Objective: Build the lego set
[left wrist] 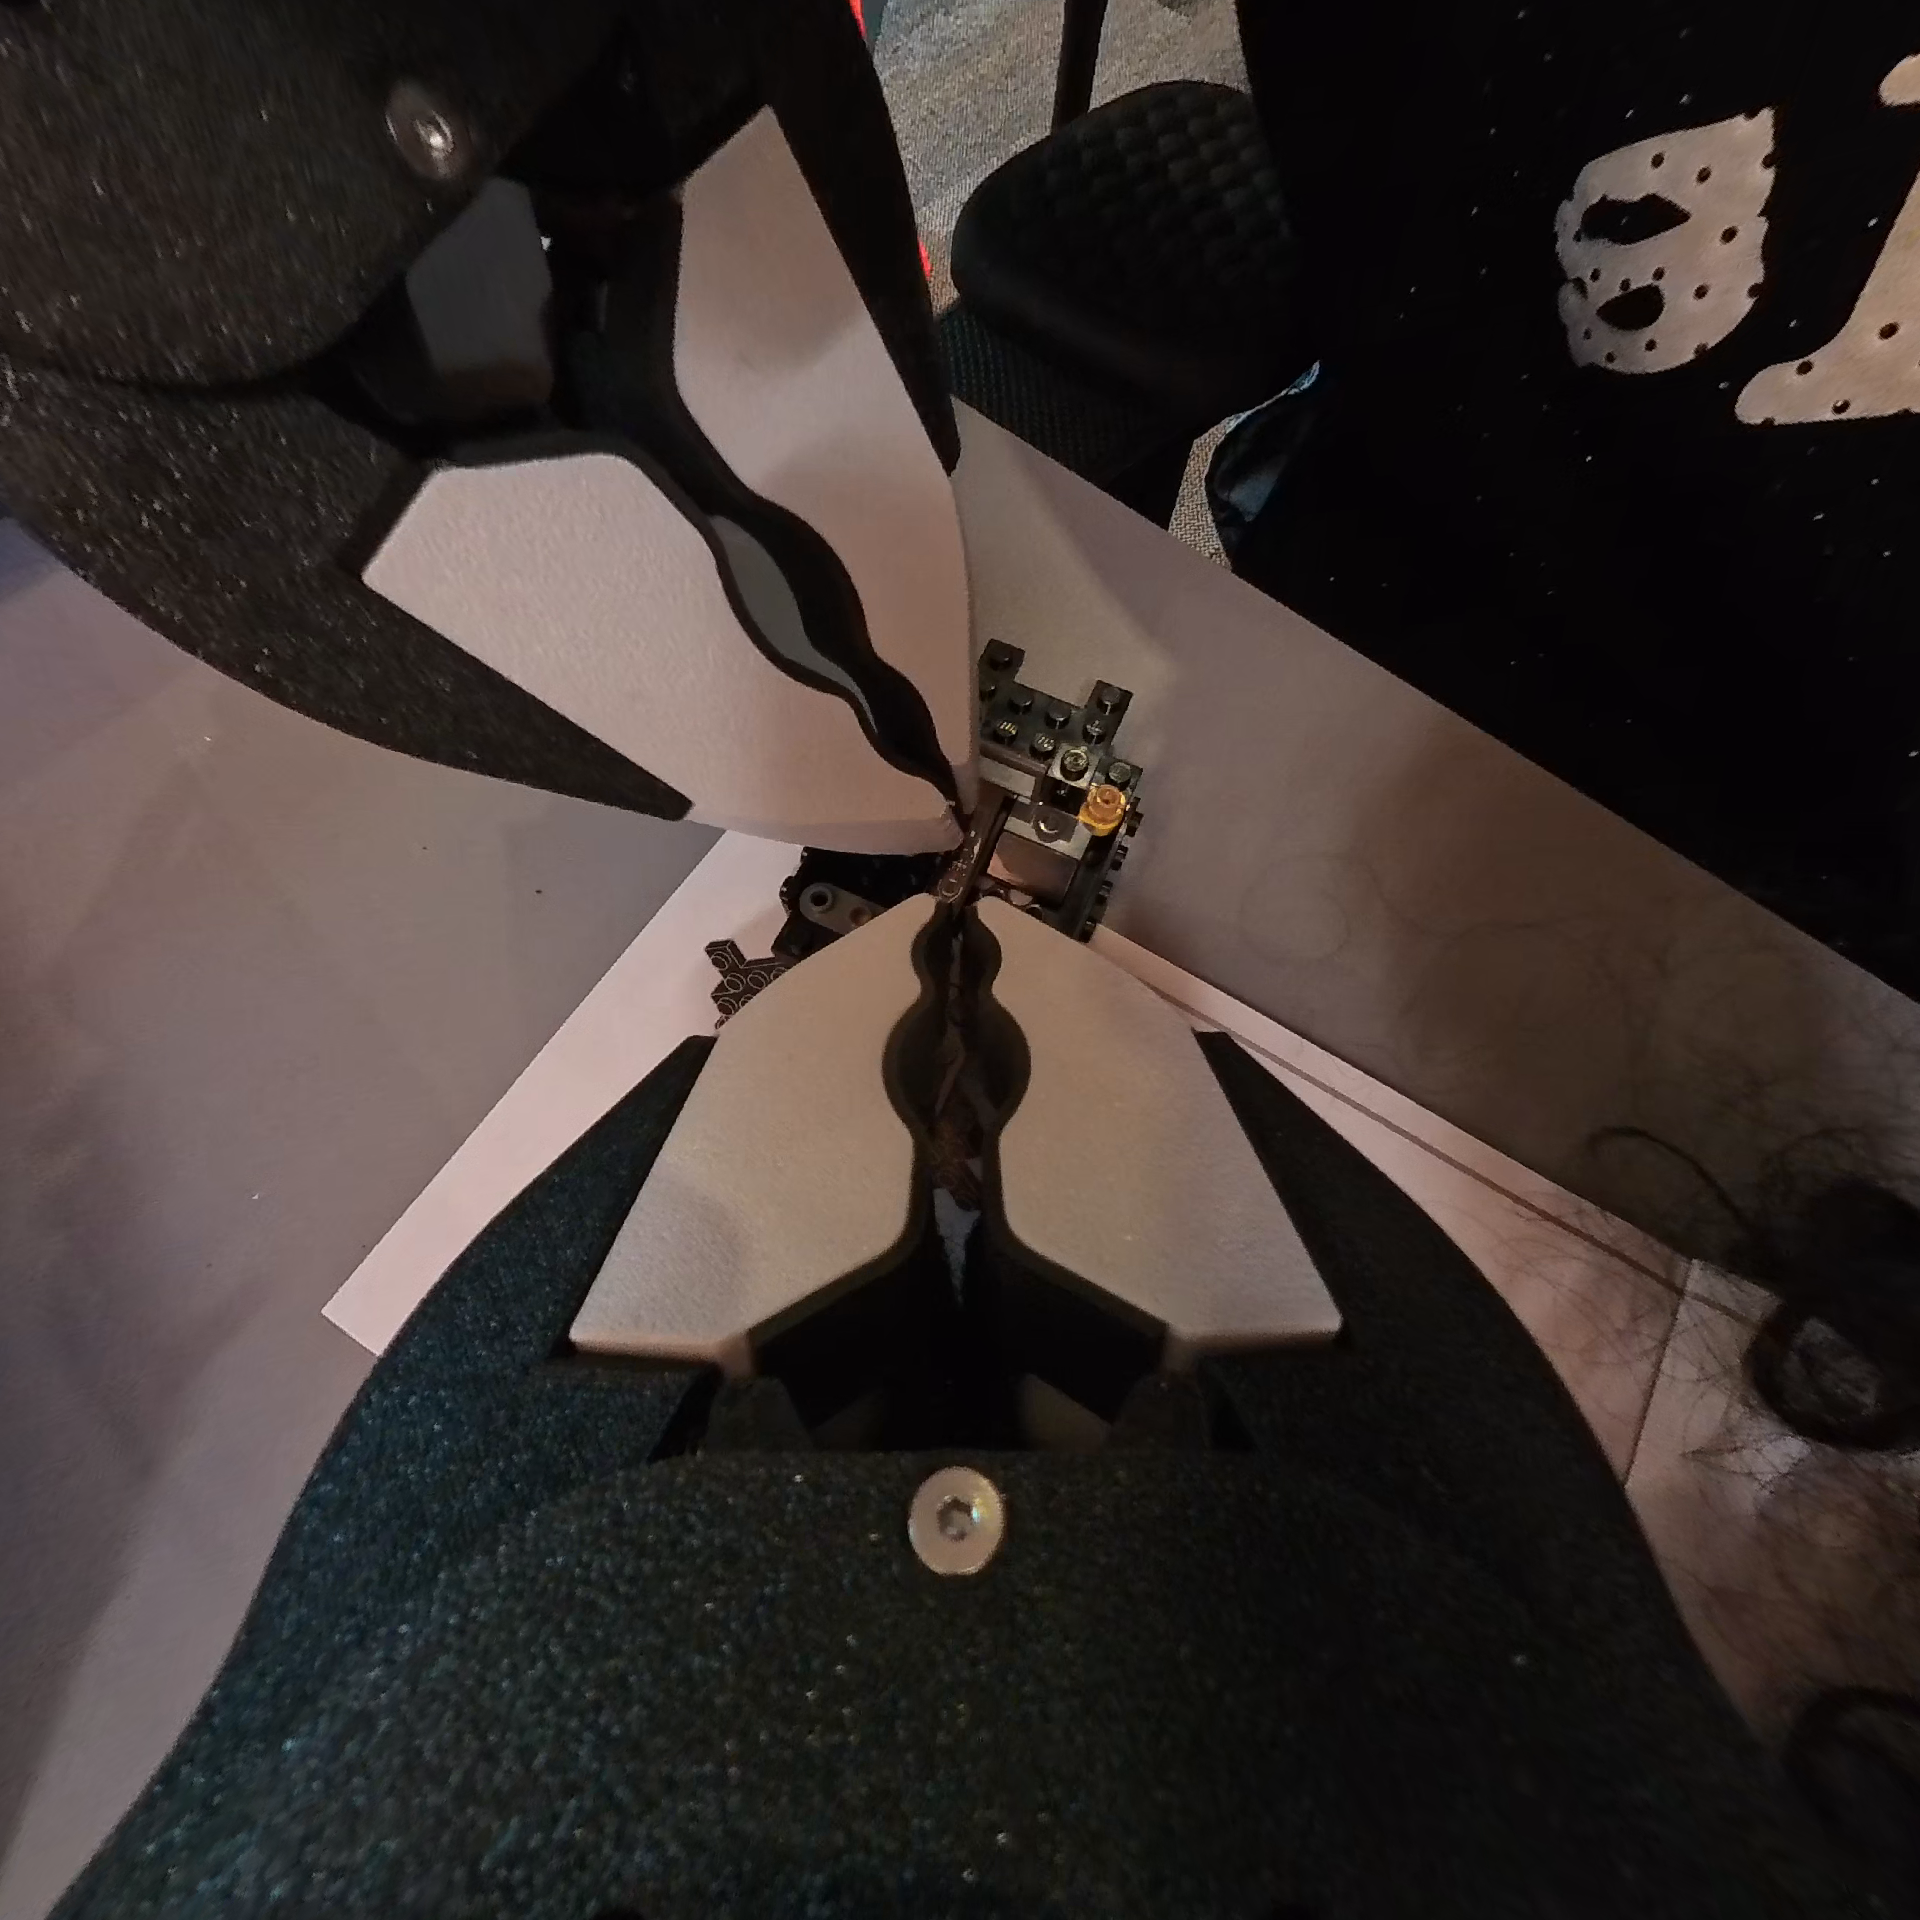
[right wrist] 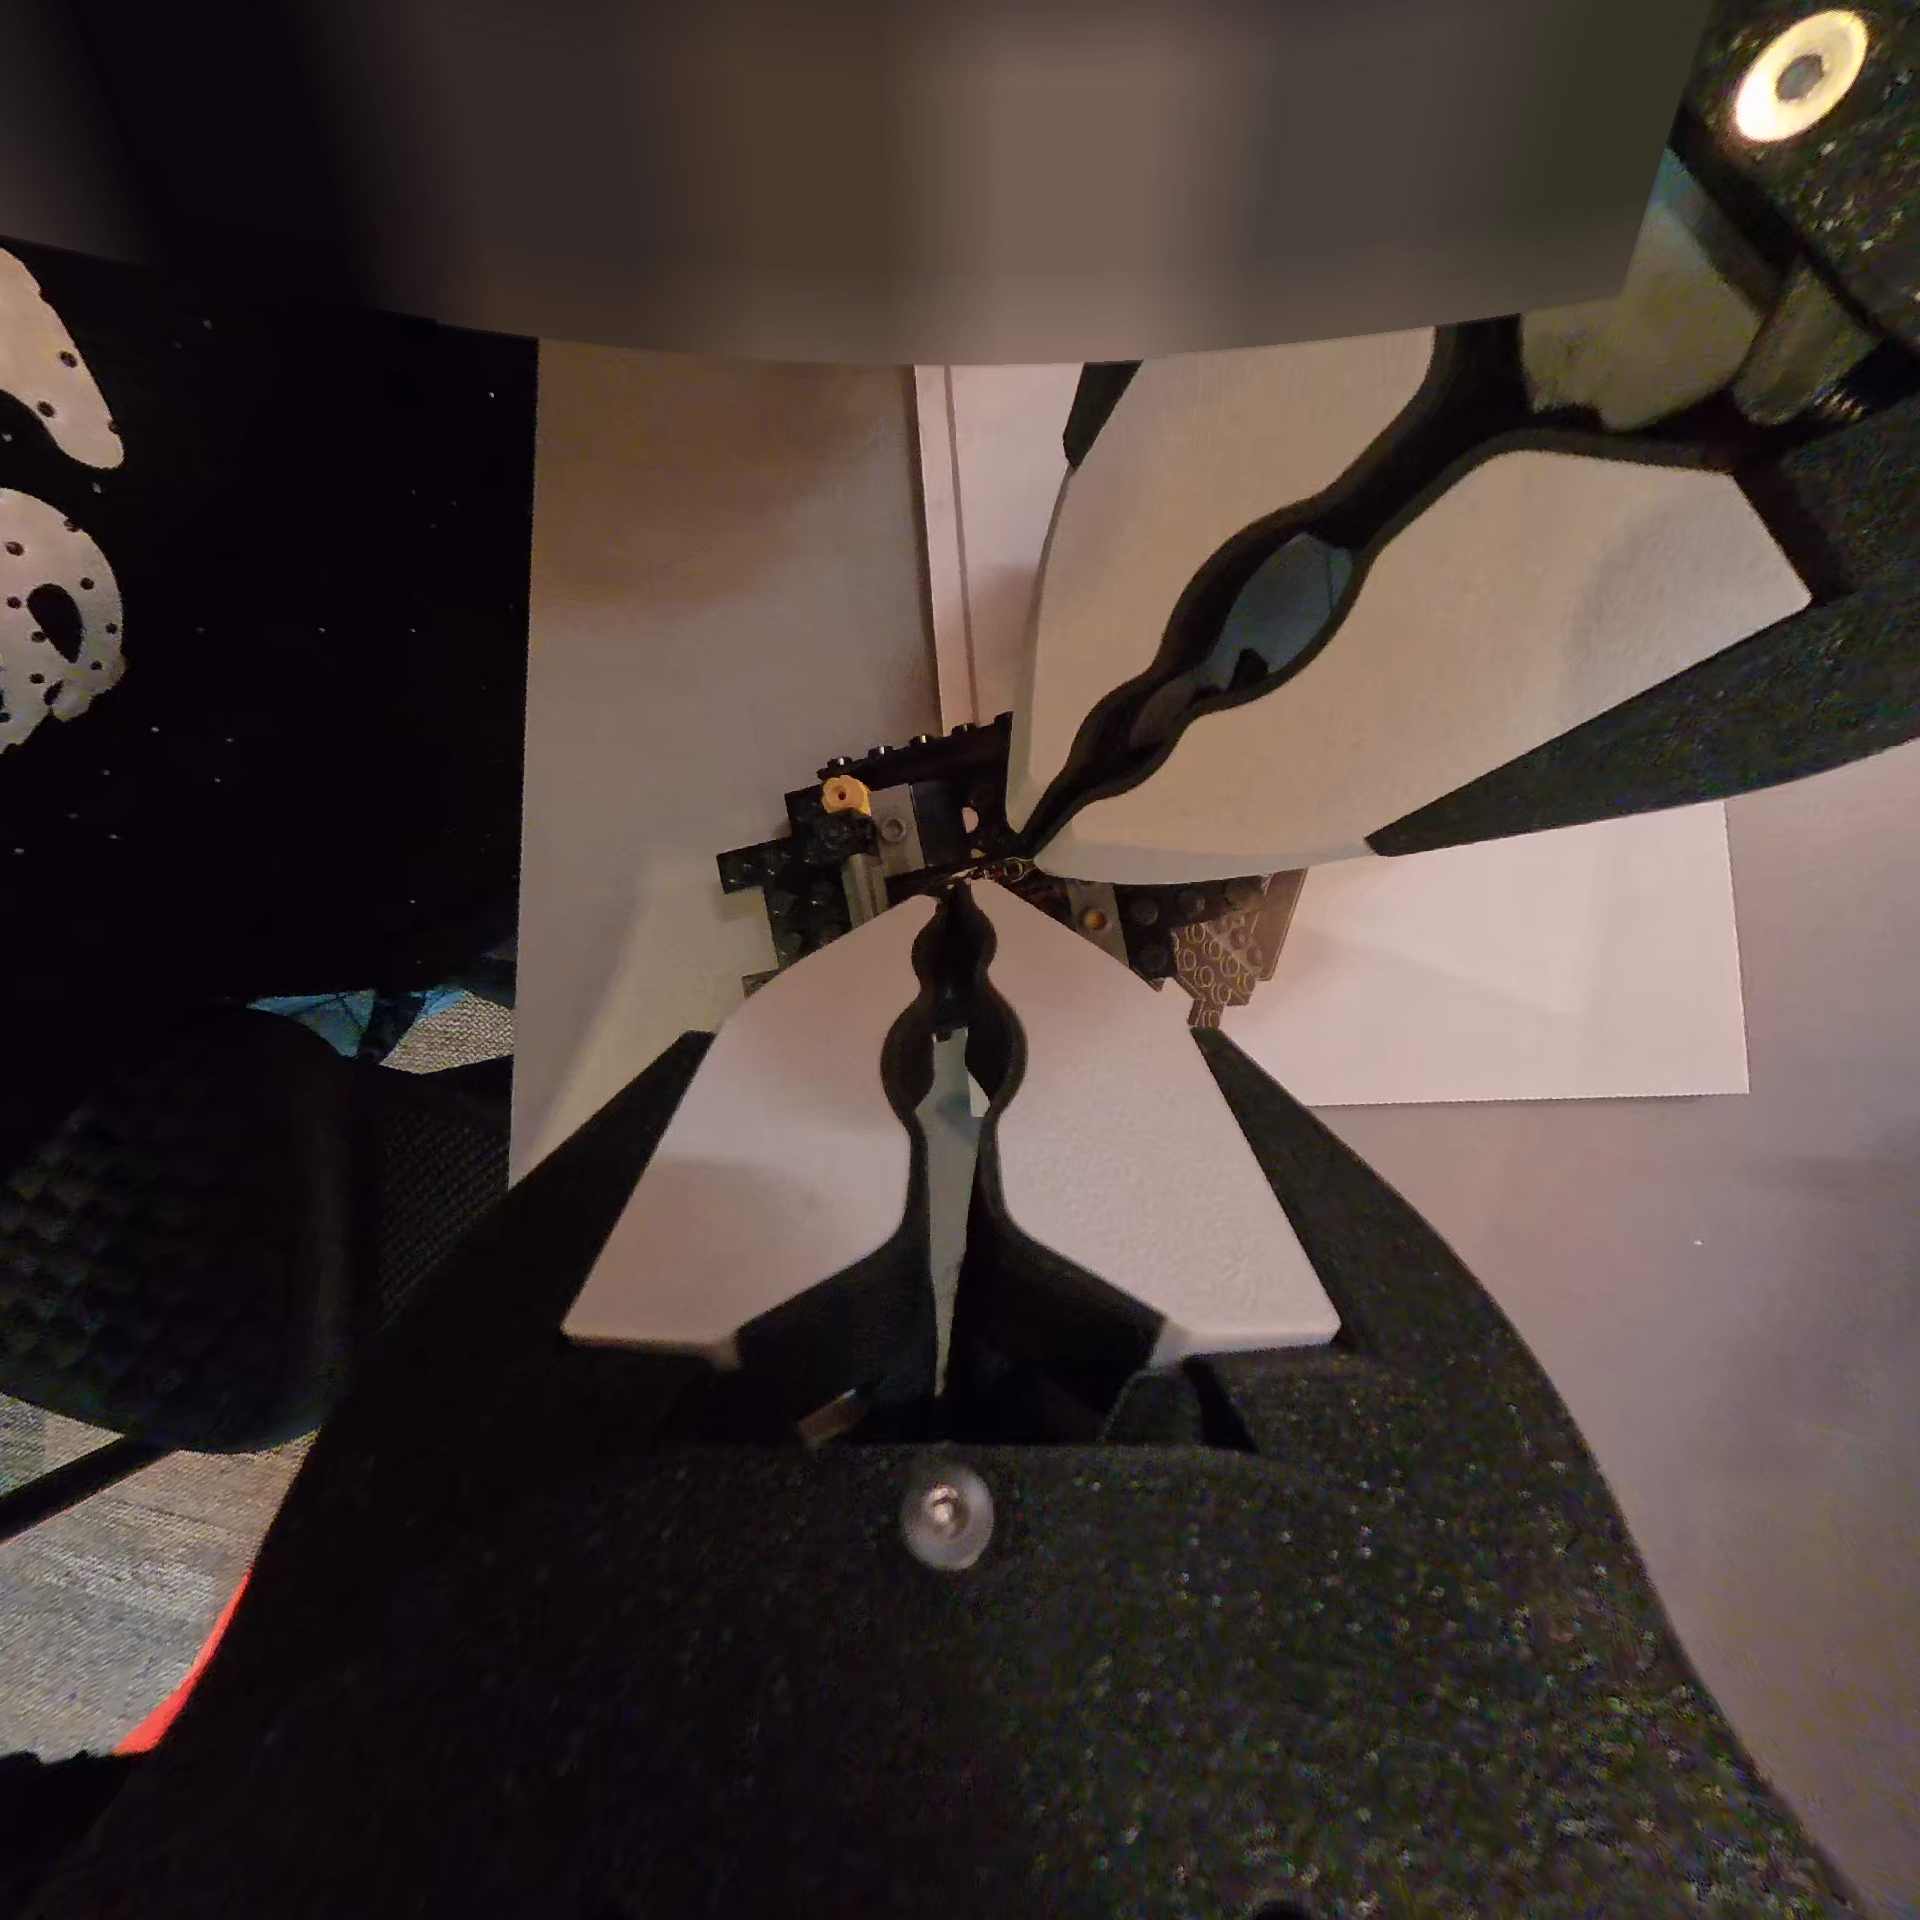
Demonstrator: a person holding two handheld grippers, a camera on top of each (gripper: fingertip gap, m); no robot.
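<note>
Fingertips of both grippers, left gripper (left wrist: 951, 914) and right gripper (right wrist: 951, 904), pinch one thin black piece (left wrist: 961, 868) between them above the dark lego model (left wrist: 1049, 748) on white paper (left wrist: 582, 1091); light, rigid, likely slippery, best gripped across its flat sides
</note>
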